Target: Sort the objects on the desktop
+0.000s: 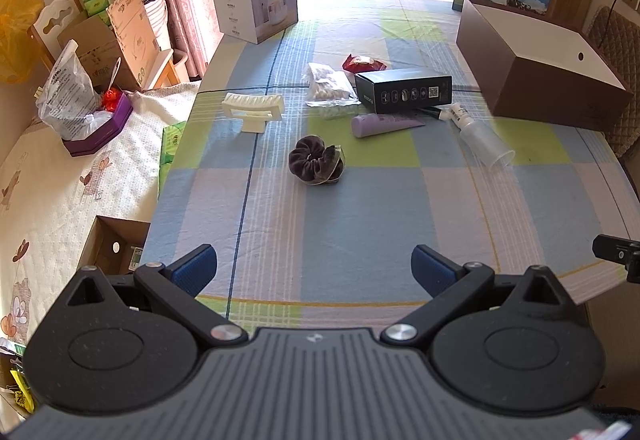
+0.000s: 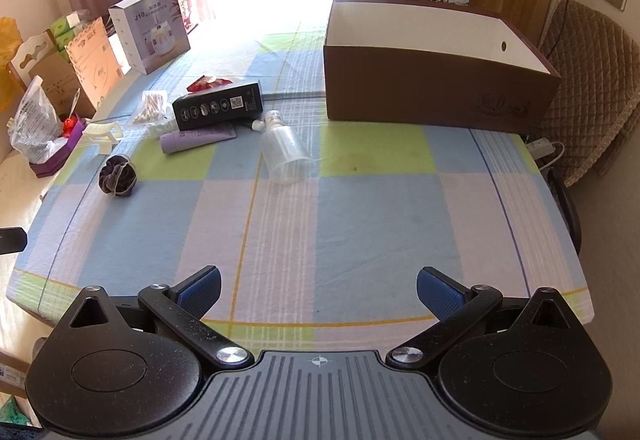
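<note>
Left wrist view: the left gripper [image 1: 314,268] sits at the bottom of the frame, its two blue ribbed pads spread wide and grasping nothing, hovering over the checked tablecloth [image 1: 360,232] without touching any object. At the centre lies a dark velvet scrunchie [image 1: 317,159], ruffled and round. Up and left of it stands a cream plastic comb-like holder [image 1: 253,108]. Above centre, a clear bag of cotton swabs [image 1: 328,84] lies beside a red snack packet [image 1: 362,63] and a matt black carton [image 1: 404,89]. A lilac soft tube [image 1: 386,123] lies just below the carton, and right of it a clear plastic spray bottle [image 1: 482,140] is on its side. At the upper right stands an open brown cardboard box [image 1: 556,88] with a white inner lining

Right wrist view: the right gripper [image 2: 319,290] fills the bottom edge, pads likewise far apart and empty, above bare cloth. The brown box [image 2: 436,96] sits at the upper right. The spray bottle [image 2: 282,146] lies near the centre; the black carton [image 2: 218,105], lilac tube [image 2: 196,140], swabs [image 2: 152,106] and red packet [image 2: 208,82] cluster at the upper left. The scrunchie [image 2: 118,174] rests at mid left, with the cream holder [image 2: 102,134] above it
</note>
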